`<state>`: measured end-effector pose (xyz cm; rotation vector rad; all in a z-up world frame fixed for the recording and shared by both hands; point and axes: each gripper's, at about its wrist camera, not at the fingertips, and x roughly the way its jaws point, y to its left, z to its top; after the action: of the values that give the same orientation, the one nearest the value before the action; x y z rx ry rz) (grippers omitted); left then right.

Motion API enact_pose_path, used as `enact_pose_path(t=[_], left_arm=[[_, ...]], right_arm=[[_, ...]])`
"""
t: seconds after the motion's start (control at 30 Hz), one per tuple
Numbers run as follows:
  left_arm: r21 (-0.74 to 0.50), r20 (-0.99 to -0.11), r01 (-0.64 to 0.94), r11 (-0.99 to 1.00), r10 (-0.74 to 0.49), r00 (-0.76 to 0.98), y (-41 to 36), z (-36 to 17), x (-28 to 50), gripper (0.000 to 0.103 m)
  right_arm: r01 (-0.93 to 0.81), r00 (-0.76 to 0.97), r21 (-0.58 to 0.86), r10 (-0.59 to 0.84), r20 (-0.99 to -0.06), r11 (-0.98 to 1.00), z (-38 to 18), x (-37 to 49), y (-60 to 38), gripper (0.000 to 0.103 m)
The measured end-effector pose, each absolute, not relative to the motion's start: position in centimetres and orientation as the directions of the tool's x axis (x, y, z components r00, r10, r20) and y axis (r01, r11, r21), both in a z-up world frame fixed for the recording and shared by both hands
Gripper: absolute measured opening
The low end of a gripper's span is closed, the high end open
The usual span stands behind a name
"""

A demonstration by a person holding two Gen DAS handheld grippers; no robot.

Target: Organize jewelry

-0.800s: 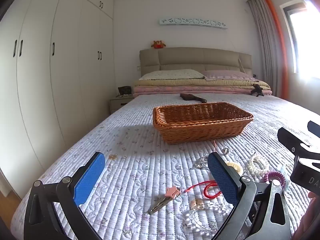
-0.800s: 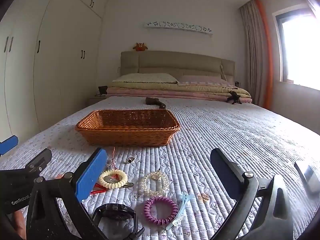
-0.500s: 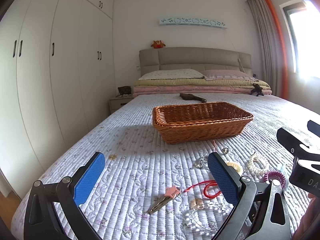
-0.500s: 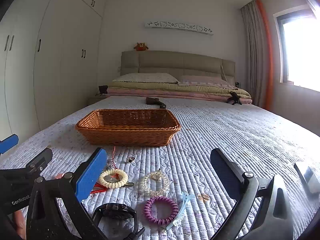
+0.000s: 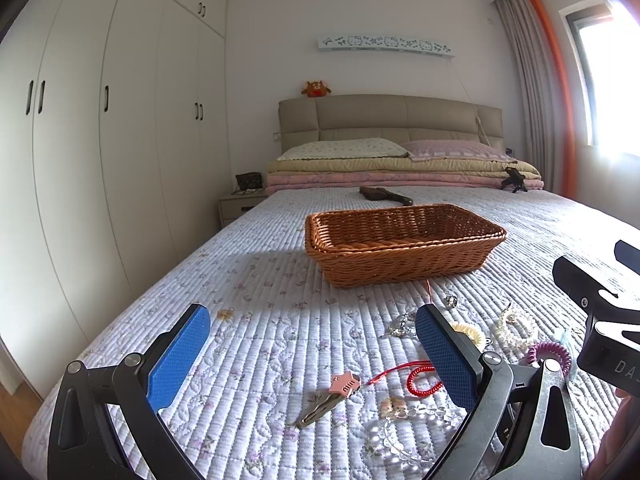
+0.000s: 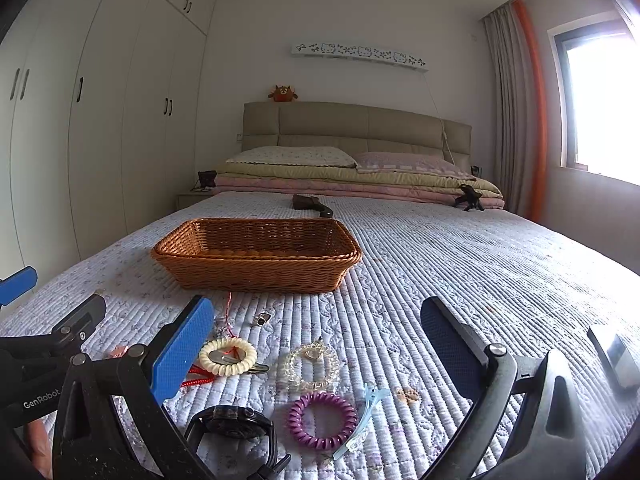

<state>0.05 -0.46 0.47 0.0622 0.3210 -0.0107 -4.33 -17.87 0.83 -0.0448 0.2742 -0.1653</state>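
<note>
Left wrist view: wicker basket point(image 5: 404, 242) sits mid-bed on the quilted bedspread point(image 5: 260, 320), interior looks bare as far as visible. Left gripper point(image 5: 312, 354) hovers low over the quilt, jaws wide apart, nothing between them. Between the jaws lie a key with pink cover point(image 5: 330, 396) and a red coiled cord point(image 5: 422, 378); clear bead strand point(image 5: 400, 428) at the near edge. Cream hair tie point(image 5: 468, 332), clear bracelet point(image 5: 516, 326) and purple coil tie point(image 5: 548, 354) lie right, near the other gripper's black body. Small charm point(image 5: 226, 314) lies alone to the left. White wardrobe point(image 5: 100, 140) on the left, headboard point(image 5: 388, 120) and folded bedding behind, window right.

Right wrist view: same basket point(image 6: 256, 256) ahead-left, nothing seen inside. Right gripper point(image 6: 316, 354) has jaws wide open, gripping nothing. Jewelry lies loose on the quilt between basket and gripper: cream hair tie point(image 6: 228, 356), clear bracelet point(image 6: 310, 368), purple coil tie point(image 6: 322, 420), blue hair clip point(image 6: 364, 420), black watch point(image 6: 236, 426), small ring point(image 6: 262, 318). Silver device point(image 6: 614, 354) far right. Dark object point(image 6: 312, 204) lies behind the basket.
</note>
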Motion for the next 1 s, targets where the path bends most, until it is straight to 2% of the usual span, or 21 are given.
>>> enact_pose_path(t=[0.67, 0.9, 0.97, 1.0], left_arm=[[0.056, -0.301, 0.026, 0.998, -0.008, 0.954, -0.1, 0.1, -0.2, 0.102], [-0.054, -0.415, 0.161, 0.986, -0.168, 0.894, 5.0, 1.5, 1.2, 0.102], [-0.070, -0.445, 0.189, 0.980, -0.200, 0.873, 7.0, 1.9, 1.7, 0.102], [-0.097, -0.448, 0.205, 0.974, -0.227, 0.865, 7.9, 1.9, 1.8, 0.102]], right_arm=[[0.162, 0.947, -0.064, -0.173, -0.271, 0.985, 0.8, -4.4, -17.7, 0.103], [0.205, 0.927, -0.076, -0.218, -0.306, 0.976, 0.7, -4.6, -19.4, 0.103], [0.207, 0.912, -0.087, -0.225, -0.343, 0.974, 0.6, -4.6, -20.2, 0.103], [0.199, 0.907, -0.089, -0.217, -0.360, 0.976, 0.6, -4.7, -20.5, 0.098]])
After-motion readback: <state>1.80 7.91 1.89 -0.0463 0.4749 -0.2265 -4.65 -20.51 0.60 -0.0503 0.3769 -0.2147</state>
